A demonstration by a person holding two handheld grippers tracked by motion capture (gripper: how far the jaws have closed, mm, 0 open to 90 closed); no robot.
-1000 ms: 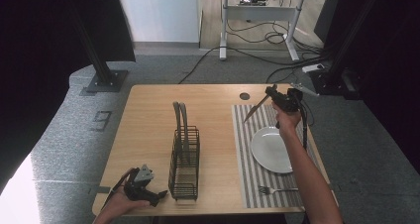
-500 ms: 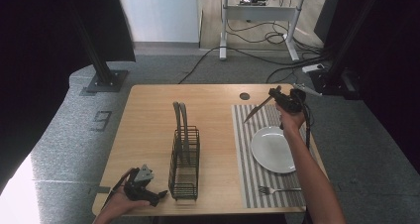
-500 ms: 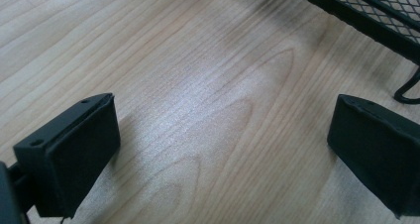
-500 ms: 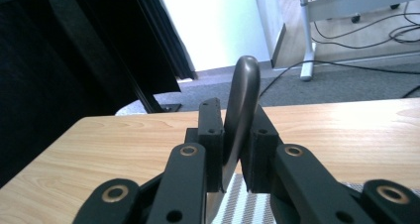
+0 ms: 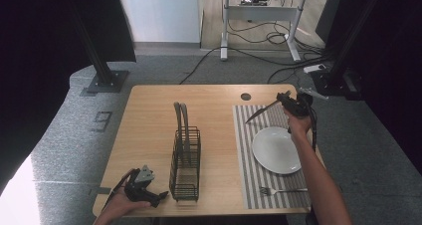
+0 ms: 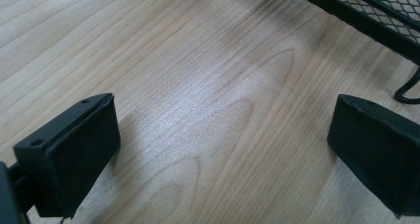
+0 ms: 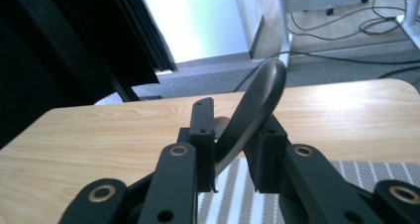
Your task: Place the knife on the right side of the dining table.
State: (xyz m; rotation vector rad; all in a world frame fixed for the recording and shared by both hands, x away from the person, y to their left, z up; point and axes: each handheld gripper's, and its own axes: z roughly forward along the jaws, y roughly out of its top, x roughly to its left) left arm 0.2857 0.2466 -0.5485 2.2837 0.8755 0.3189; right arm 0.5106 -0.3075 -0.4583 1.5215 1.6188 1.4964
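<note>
While right tongs [image 7: 233,157] loosely hold one knife [image 7: 255,105], left tongs [image 6: 223,149] gape empty, one plate [image 5: 276,149].

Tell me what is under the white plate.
The white plate lies on a grey-striped placemat, itself on the wooden table. A fork lies beside the plate. The mat beneath the plate is covered.

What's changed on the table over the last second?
The right gripper has shifted slightly, lowering toward the striped placemat, and its jaws have just been opening a little with the dark knife still between them. The left gripper stays open by the wire rack, and the plate and fork lie where they were.
</note>
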